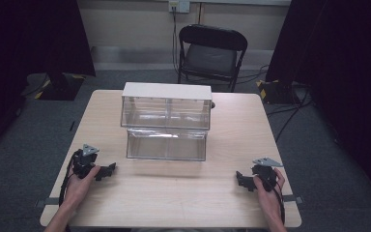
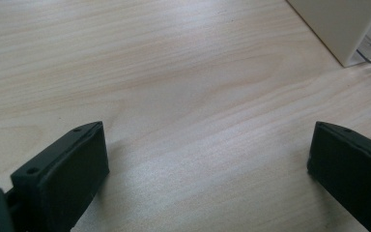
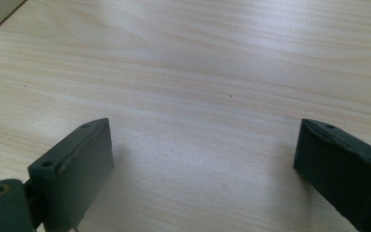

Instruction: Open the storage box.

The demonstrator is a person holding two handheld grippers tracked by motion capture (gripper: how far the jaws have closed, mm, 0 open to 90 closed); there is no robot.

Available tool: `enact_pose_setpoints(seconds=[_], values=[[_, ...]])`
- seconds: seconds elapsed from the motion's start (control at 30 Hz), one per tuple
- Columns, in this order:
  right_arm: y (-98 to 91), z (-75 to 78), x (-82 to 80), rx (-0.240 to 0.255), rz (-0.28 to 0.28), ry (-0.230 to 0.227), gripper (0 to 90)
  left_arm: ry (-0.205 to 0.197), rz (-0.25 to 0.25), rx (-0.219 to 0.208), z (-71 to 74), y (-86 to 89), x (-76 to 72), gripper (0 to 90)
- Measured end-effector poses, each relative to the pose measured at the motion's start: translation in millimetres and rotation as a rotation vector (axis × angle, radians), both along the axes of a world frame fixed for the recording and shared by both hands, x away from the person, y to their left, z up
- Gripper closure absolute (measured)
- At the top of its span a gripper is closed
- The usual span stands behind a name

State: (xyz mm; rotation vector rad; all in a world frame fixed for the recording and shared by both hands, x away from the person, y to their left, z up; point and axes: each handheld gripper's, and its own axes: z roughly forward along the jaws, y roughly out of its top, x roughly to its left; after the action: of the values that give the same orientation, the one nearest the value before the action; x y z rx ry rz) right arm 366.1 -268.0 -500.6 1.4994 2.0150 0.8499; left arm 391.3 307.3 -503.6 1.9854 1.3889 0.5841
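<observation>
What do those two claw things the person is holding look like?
The left gripper and right gripper are chunky black tools. Each carries a grey three-cornered plate on top and a black cable trailing back along the arm. Each has two flat, blocky black jaws with small screw holes. The forearms are bare, with no sleeves.

Pale wood-grain desk (image 1: 183,193), black left gripper (image 1: 107,170) and black right gripper (image 1: 243,180), clear drawer box (image 1: 166,121) with white top ahead of both, black chair (image 1: 211,50) beyond
</observation>
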Motion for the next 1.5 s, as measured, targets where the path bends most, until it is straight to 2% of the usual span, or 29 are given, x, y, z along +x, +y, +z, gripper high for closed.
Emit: enact_pose_setpoints(seconds=[0.47,0.6,0.63,0.67,0.97,1.27,1.5], values=[[0.3,0.6,0.5,0.003,-0.003,0.007,6.1,0.0,0.0,0.0,0.0,0.0,0.0,0.3],[1.8,1.5,0.4,0.003,-0.007,0.005,10.6,0.0,0.0,0.001,0.1,0.0,0.0,0.3],[2.5,2.4,0.4,0.009,-0.008,0.001,15.6,0.0,0.001,0.001,0.1,0.0,0.0,0.3],[3.2,3.3,0.6,0.023,-0.005,-0.001,13.3,0.0,0.001,0.001,0.1,0.0,0.0,0.3],[10.3,5.7,-1.4,0.035,0.017,-0.013,14.5,0.0,0.0,0.001,0.1,0.0,0.0,0.3],[16.8,12.2,-3.0,0.072,0.045,-0.026,14.5,0.0,0.001,0.001,0.1,0.0,0.0,0.3],[21.0,25.1,-7.3,0.121,0.069,-0.065,14.3,0.0,0.001,0.0,0.1,0.0,0.0,0.3]])
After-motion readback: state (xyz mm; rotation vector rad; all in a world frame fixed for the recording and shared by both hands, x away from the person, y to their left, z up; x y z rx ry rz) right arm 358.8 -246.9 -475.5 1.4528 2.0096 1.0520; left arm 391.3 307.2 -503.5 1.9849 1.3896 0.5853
